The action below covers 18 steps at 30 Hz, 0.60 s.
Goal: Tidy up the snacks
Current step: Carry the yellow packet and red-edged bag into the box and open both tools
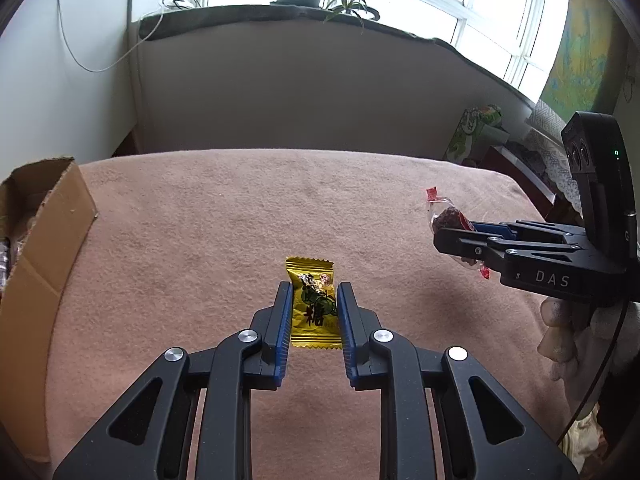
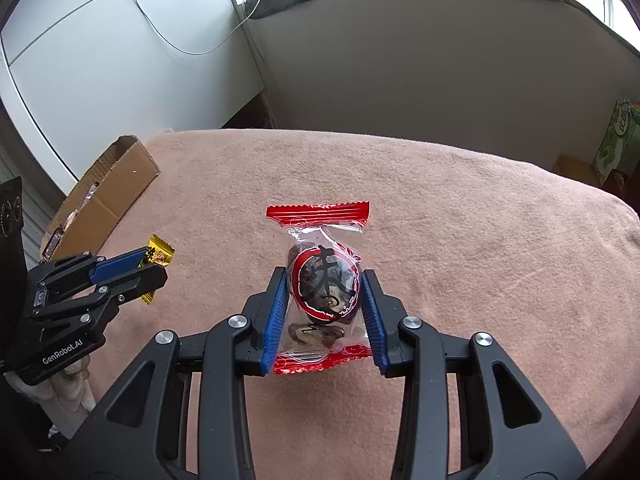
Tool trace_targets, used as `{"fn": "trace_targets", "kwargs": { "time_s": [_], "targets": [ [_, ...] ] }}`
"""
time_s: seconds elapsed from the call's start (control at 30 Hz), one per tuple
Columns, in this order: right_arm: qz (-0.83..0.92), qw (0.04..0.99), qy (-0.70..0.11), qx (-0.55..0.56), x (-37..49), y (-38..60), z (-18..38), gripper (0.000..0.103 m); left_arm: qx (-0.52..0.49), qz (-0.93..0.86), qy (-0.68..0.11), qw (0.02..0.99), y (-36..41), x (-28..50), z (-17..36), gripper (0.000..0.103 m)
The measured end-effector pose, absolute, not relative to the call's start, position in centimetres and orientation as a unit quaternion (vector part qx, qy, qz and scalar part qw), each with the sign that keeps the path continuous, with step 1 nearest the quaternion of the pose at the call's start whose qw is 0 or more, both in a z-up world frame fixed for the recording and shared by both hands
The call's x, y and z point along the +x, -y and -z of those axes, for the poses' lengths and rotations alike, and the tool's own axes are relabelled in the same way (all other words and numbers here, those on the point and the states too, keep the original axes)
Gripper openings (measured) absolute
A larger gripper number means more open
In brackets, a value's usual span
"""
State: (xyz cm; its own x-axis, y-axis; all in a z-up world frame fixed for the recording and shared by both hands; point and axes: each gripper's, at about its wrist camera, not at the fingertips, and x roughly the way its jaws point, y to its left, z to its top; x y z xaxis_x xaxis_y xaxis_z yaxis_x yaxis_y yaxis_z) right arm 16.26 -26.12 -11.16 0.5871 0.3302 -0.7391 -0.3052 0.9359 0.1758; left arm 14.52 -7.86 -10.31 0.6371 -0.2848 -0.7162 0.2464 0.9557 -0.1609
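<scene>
Yellow candy [image 1: 314, 304] is being pinched between the 2 blue pads of the left gripper [image 1: 313, 300], lifted above the pink blanket [image 1: 240, 220]. Ahead and to its left, a cardboard box [image 1: 44, 232] is being kept on the blanket. A red-edged date packet [image 2: 322, 284] is being clamped between the right gripper [image 2: 324, 292] pads, off the blanket too.

Open stretch of pink blanket [image 2: 460, 208] right of the cardboard box [image 2: 112, 188], passable all the way across. Nearer that box, blocked by the left gripper [image 2: 154, 266] gripping a yellow candy [image 2: 160, 254] low over the cloth.
</scene>
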Motion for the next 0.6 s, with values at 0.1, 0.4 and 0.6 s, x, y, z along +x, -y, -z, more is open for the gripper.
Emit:
{"fn": "trace_targets", "kwargs": {
  "time_s": [0.1,0.4,0.6],
  "targets": [
    [-0.183,0.897,-0.403,0.011,15.2,25.5,9.5,0.038,-0.028,0.15,-0.386,0.91,6.8,13.7,9.1,0.02],
    [-0.229,0.905,-0.359,-0.017,13.9,18.5,4.5,0.038,-0.045,0.128,-0.341,0.93,1.3,11.3,5.1,0.02],
    [-0.268,0.901,-0.339,-0.038,13.6,12.2,2.6,0.038,-0.055,0.087,-0.314,0.944,-3.6,10.1,3.0,0.02]
  ]
}}
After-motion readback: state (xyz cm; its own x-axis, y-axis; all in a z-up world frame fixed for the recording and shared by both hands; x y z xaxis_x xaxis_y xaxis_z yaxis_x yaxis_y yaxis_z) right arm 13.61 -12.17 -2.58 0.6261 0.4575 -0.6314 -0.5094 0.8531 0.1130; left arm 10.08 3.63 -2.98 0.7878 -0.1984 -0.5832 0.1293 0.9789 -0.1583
